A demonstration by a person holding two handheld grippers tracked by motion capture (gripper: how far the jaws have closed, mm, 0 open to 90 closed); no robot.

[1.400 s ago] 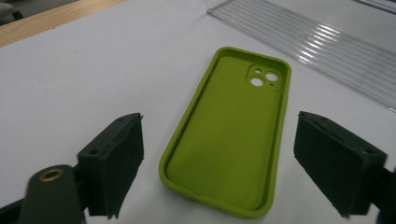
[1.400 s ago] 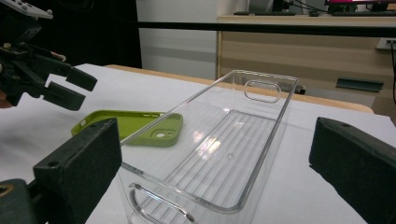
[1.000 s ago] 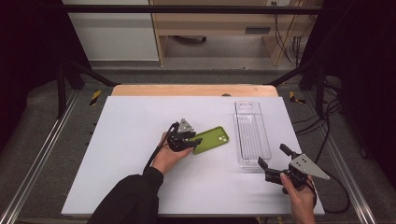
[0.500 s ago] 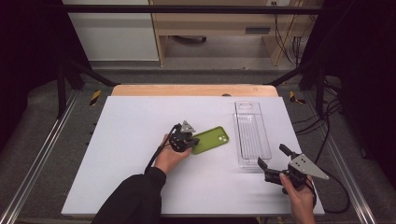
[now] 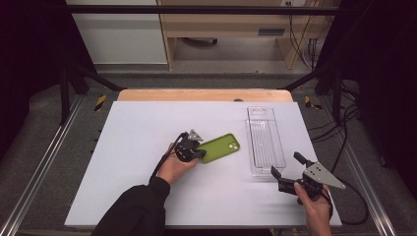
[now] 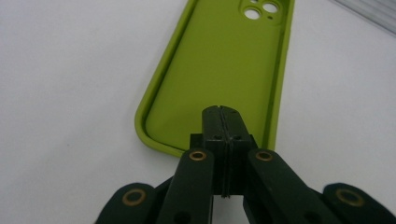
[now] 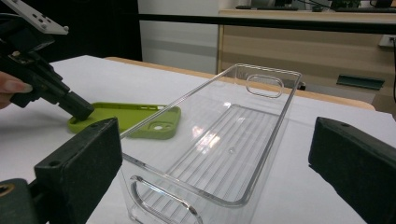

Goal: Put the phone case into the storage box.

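Phone case (image 5: 220,148): green, open side up, lying flat mid-bench, just left of the clear tray (image 5: 265,142).
Your left hand-held gripper (image 5: 193,152): jaws have just been closing; now clenched, tips at the case's near end wall; whether the wall is pinched, I cannot tell.
Your right hand-held gripper (image 5: 283,173): released, jaws wide, near the bench's right front corner, facing the tray's near end.

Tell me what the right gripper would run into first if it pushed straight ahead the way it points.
Most likely the near end wall of the clear tray, which sits straight ahead of the open right gripper.
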